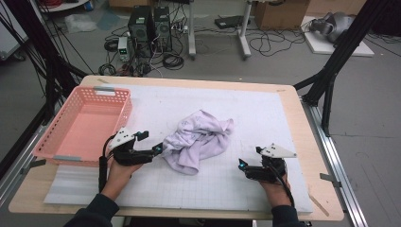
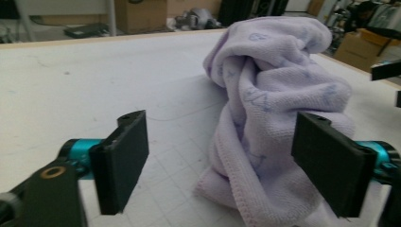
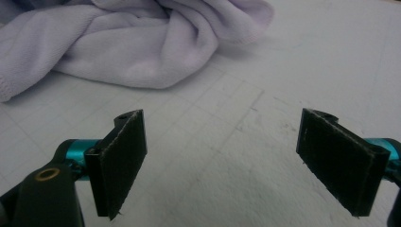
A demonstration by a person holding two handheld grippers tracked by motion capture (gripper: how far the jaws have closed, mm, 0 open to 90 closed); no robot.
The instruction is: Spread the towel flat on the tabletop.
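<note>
My left gripper, jaws released, straddles the lilac towel's edge mid-table; my right gripper gapes nearby.

Wooden table topped by a white gridded mat covering most of the surface; on it a crumpled lilac towel near the middle and a pink plastic basket along the left edge.

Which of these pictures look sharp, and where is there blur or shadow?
High view: evenly lit, slightly soft, faint shadow under the towel. Left gripper view: towel weave crisp, the boxes behind it blurred. Right gripper view: the towel at the top is soft, the mat grid is clearer, with a soft shadow beneath the towel's edge.
</note>
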